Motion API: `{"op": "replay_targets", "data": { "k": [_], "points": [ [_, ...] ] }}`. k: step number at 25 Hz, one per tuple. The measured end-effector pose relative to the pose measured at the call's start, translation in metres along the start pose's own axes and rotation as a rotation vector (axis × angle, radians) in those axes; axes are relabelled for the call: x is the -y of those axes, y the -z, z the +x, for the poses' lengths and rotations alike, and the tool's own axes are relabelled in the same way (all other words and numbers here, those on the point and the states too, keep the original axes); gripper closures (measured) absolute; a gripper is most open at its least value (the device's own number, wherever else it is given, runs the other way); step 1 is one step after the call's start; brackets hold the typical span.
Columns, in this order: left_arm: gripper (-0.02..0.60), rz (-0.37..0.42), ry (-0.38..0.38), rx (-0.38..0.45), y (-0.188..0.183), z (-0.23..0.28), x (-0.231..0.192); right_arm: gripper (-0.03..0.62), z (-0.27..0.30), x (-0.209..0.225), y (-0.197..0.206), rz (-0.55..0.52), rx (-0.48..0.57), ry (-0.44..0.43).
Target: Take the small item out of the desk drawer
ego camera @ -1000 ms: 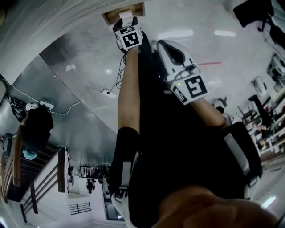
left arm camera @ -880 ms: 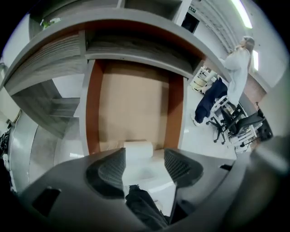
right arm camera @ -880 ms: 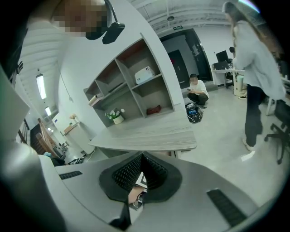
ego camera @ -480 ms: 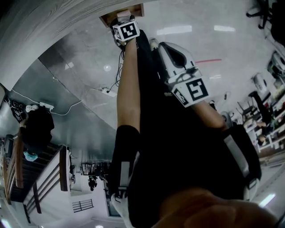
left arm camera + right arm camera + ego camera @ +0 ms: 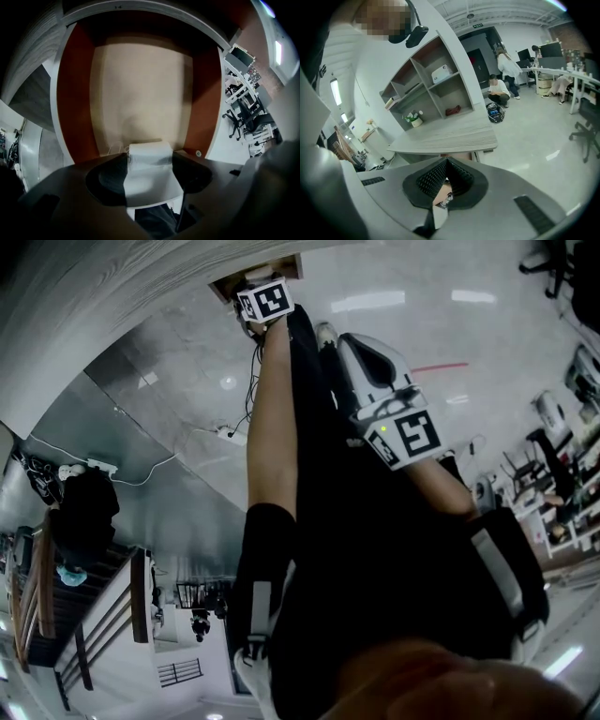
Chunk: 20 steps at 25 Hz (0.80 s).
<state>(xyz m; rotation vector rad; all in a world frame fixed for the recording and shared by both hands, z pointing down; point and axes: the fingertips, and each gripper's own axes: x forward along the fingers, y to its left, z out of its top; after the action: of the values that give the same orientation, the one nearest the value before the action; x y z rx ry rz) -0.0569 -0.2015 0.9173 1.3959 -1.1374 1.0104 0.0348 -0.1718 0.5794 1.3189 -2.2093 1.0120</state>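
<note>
The desk drawer stands open at the top of the head view, under the grey wood desk. My left gripper reaches down into it. In the left gripper view the drawer has red-brown walls and a beige bottom. A small white item lies at its near end between the pads of my left gripper. These jaws have just been opening and stand wide, not pressing it. My right gripper hangs beside the drawer, its fingertips together with nothing held.
Cables and a power strip lie on the shiny floor below the desk. A dark jacket hangs at left. The right gripper view shows the desk top, a shelf unit, people and an office chair beyond.
My left gripper has sunk further into the drawer, and its marker cube now covers the white item seen at its tip earlier. The right gripper has hardly moved.
</note>
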Motion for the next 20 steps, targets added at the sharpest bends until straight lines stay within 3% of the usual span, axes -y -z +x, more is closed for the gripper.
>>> {"op": "replay_targets", "data": {
  "k": [10, 20],
  "points": [
    [0.303, 0.032, -0.037, -0.004, 0.004, 0.002, -0.003, 0.597, -0.008, 0.009, 0.006, 0.003, -0.004, 0.018],
    [0.319, 0.028, -0.011, 0.037, 0.0, -0.009, 0.001, 0.598, -0.014, 0.013, 0.0, -0.012, 0.012, 0.018]
  ]
}}
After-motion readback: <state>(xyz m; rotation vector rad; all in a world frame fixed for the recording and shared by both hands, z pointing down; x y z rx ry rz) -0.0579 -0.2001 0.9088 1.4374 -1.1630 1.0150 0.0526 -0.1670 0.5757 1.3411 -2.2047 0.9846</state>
